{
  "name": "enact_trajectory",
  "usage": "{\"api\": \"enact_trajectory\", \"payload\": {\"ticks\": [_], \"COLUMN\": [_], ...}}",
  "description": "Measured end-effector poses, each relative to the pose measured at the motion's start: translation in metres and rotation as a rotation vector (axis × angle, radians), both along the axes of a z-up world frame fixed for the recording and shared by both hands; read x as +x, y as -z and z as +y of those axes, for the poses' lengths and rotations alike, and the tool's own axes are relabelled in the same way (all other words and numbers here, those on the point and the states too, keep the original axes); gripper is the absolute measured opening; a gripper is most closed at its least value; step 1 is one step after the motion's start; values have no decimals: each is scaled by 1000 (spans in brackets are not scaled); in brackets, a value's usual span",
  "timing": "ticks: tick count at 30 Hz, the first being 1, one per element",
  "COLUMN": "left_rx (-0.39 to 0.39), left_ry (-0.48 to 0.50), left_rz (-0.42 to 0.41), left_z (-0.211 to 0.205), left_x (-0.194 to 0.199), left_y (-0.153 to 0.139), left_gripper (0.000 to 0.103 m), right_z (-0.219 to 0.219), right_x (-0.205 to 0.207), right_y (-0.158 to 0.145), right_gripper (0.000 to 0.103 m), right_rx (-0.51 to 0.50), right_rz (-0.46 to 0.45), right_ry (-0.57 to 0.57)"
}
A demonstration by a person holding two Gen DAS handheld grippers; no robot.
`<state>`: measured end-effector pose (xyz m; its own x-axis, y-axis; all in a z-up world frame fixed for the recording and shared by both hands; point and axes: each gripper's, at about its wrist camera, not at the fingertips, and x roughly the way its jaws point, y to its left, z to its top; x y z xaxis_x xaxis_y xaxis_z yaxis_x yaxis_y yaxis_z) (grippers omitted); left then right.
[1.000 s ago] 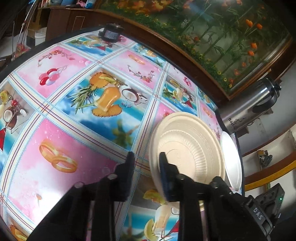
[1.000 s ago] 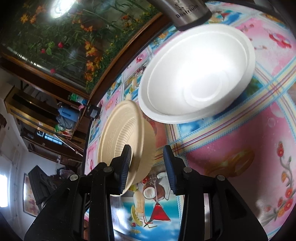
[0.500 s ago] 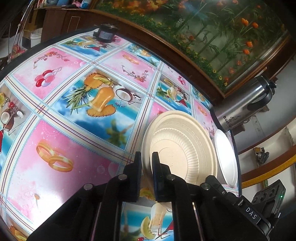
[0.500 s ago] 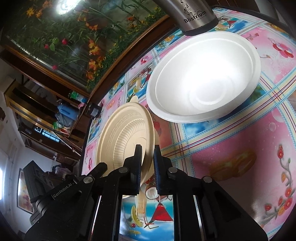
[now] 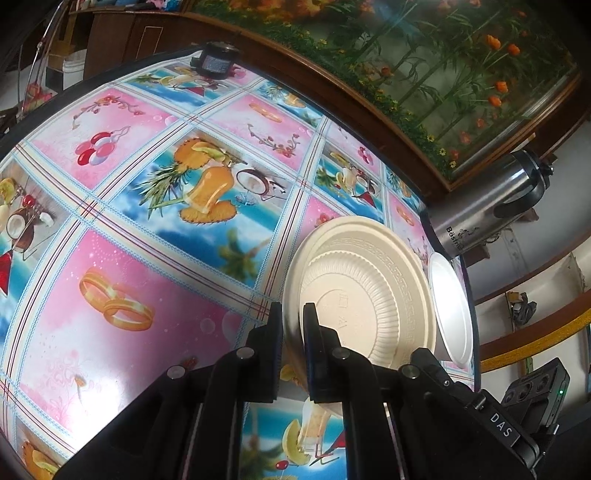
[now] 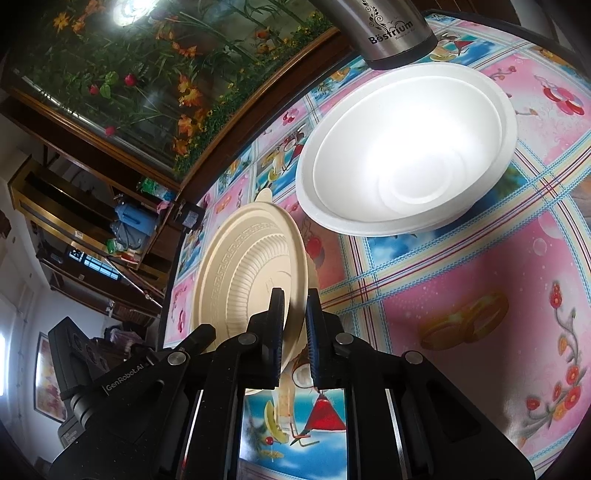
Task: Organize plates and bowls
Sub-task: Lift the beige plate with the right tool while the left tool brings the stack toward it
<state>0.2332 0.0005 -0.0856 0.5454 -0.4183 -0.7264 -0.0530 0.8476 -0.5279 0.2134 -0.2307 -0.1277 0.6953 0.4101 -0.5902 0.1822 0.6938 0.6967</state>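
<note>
The table [image 5: 140,258], under a bright fruit-and-rings print cloth, carries everything. On it, just in front of the steel flask [image 6: 391,33], sits the white bowl [image 6: 406,147]. Beside the bowl, nearer the cameras, the beige plate [image 5: 369,288] stands tilted on edge. The left gripper [image 5: 293,343] and the right gripper [image 6: 295,332] each clamp its rim from opposite sides.

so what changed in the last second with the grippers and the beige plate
Both grippers closed: the left gripper and right gripper went from open jaws to clamping opposite edges of the beige plate. The white bowl, the flask and the tablecloth stayed put.
</note>
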Motion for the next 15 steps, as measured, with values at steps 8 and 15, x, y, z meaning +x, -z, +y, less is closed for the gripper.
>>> {"api": "enact_trajectory", "payload": {"ticks": [8, 15], "left_rx": [50, 121], "left_ry": [24, 68], "left_rz": [5, -5], "left_z": [-8, -13], "left_x": [-10, -36], "left_y": [-3, -5], "left_gripper": [9, 10], "right_z": [-6, -10], "right_x": [-5, -23], "right_y": [1, 7], "right_gripper": [10, 10], "right_rx": [31, 83], "right_rz": [32, 64], "right_ry": [9, 11]}}
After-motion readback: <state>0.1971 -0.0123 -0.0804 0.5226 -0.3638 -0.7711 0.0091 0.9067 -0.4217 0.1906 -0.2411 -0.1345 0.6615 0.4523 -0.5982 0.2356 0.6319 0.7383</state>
